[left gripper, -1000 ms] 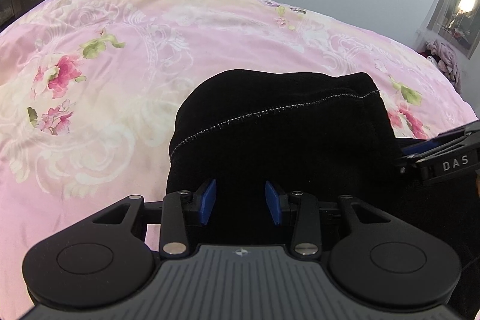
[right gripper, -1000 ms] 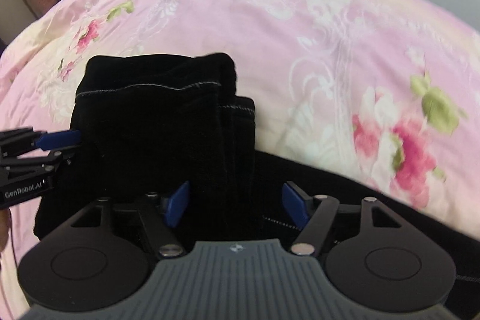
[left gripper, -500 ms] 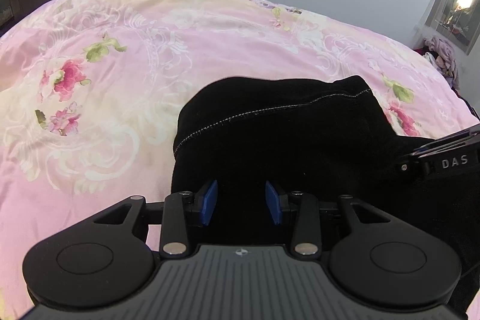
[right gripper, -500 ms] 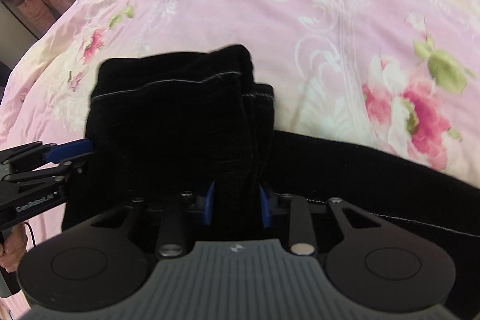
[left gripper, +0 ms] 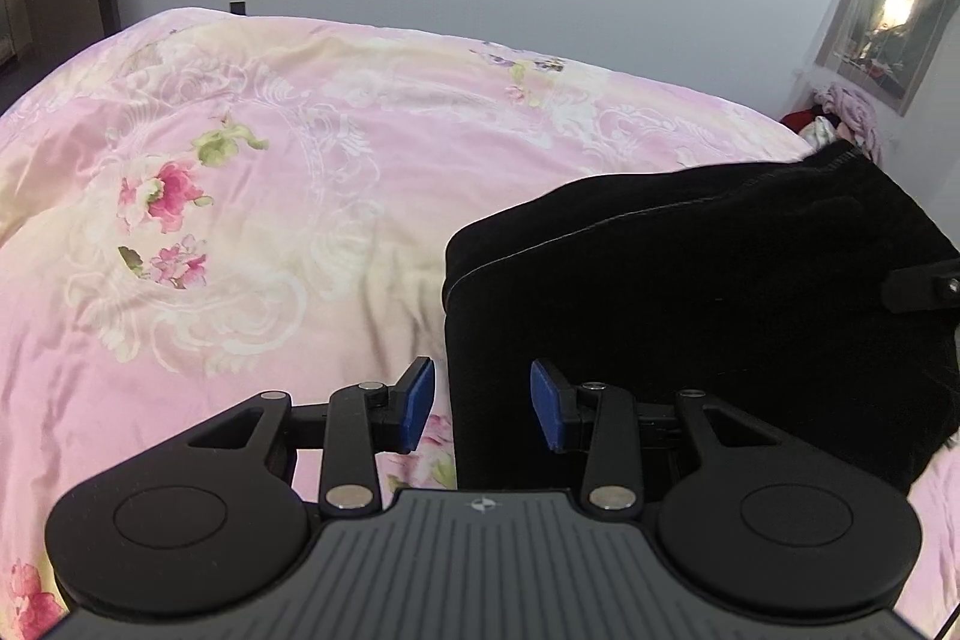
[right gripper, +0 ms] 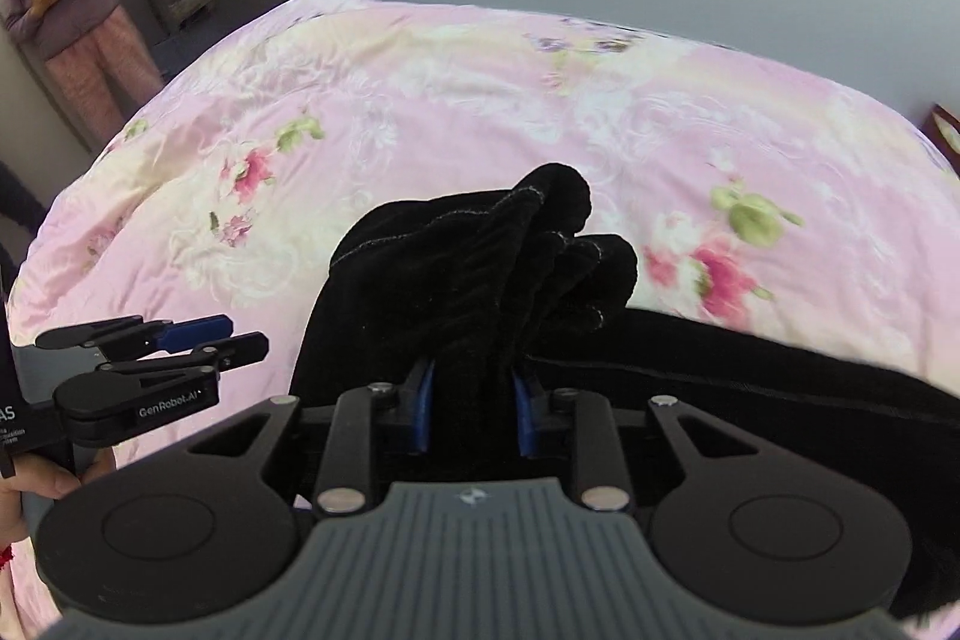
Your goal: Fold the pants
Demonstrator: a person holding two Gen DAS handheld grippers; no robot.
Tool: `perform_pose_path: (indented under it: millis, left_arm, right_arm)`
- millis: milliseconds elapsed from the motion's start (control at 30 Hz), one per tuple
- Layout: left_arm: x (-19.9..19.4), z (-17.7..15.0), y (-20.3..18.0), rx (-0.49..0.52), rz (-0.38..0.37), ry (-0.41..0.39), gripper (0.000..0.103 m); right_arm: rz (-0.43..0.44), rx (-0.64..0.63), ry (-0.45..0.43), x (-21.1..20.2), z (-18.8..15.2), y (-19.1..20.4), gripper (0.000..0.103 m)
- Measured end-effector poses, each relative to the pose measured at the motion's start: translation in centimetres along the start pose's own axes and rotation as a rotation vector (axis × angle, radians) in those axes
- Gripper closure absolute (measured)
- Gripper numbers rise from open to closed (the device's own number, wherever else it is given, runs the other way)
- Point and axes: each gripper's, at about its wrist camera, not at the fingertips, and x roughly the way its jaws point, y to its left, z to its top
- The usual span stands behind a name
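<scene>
Lifted since a second ago, the right hand-held gripper [right gripper: 471,409] now pinches a bunched fold of the black pants [right gripper: 474,268], its blue pads pressed into the cloth, where before they stood spread. At nine o'clock from it the left hand-held gripper [left gripper: 482,405] hangs with jaws spread, gripping nothing, the pants' edge between its pads. Pants trail toward three o'clock over the pink floral bed [right gripper: 420,100].

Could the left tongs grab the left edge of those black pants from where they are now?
Probably yes. The left tongs stand open with the edge of the black pants already running between their blue pads, untouched. Nothing blocks them; only the pink bedspread lies beside. The right tongs already pinch the bunched cloth.
</scene>
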Motion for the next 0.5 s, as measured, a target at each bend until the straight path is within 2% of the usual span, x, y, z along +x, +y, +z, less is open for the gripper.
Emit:
perform_pose_path:
  millis: [133, 300, 400, 500]
  left_arm:
    - [1.4, -1.2, -1.3, 0.027, -0.040, 0.040, 0.060]
    - [4.1, -2.6, -3.1, 0.062, -0.072, 0.096, 0.068]
    - [5.9, -3.7, -4.3, 0.120, -0.048, 0.144, 0.072]
    - [7.9, -4.7, -4.8, 0.134, -0.013, 0.192, 0.074]
  right_arm:
    - [-0.019, 0.071, 0.025, -0.4, -3.7, -3.1, 0.081]
    - [-0.014, 0.194, 0.097, 4.4, -7.9, -8.3, 0.081]
    - [-0.016, 0.216, 0.122, 7.0, -10.1, -9.9, 0.081]
    - [-0.007, 0.222, 0.139, 8.8, -11.4, -10.8, 0.081]
